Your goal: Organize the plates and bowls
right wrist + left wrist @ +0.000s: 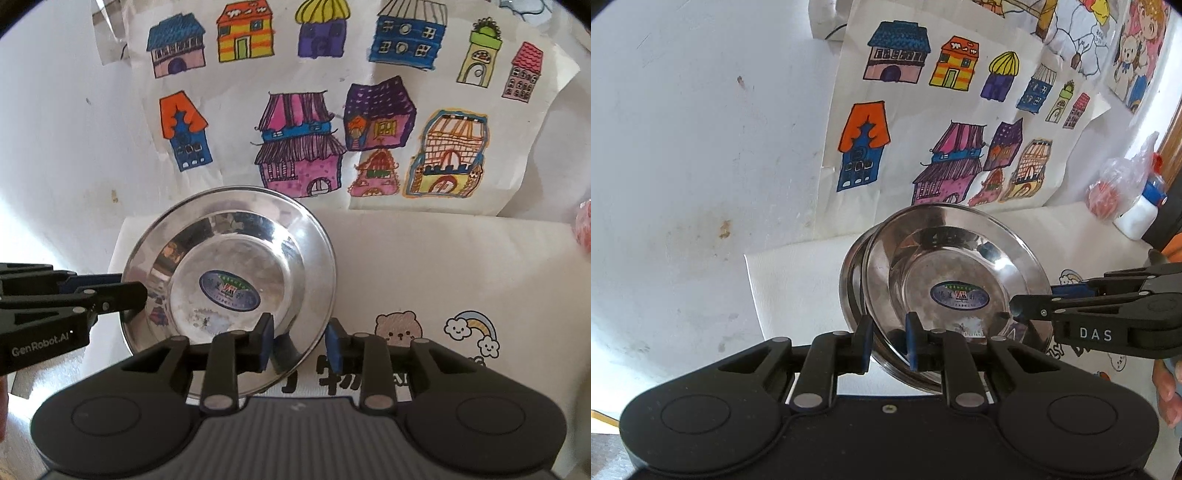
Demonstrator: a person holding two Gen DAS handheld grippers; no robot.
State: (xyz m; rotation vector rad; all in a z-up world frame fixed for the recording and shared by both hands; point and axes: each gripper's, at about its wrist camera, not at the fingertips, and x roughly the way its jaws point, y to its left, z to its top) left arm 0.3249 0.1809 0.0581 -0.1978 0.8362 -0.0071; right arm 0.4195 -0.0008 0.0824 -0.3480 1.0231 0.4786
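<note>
A steel plate (956, 269) with a blue oval sticker sits tilted on top of a second steel dish (851, 280) on the white table. My left gripper (889, 341) has its jaws on either side of the top plate's near rim, closed on it. My right gripper (300, 341) straddles the same plate's (236, 258) right rim with a visible gap, open. The right gripper's fingers (1030, 308) show at the plate's right edge in the left wrist view; the left gripper's fingers (122, 291) show at its left edge in the right wrist view.
The white table cover (424, 266) has cartoon prints. A paper with drawn houses (314, 110) hangs on the wall behind. A plastic bag with red contents (1115, 184) and a white bottle (1141, 218) stand at the far right.
</note>
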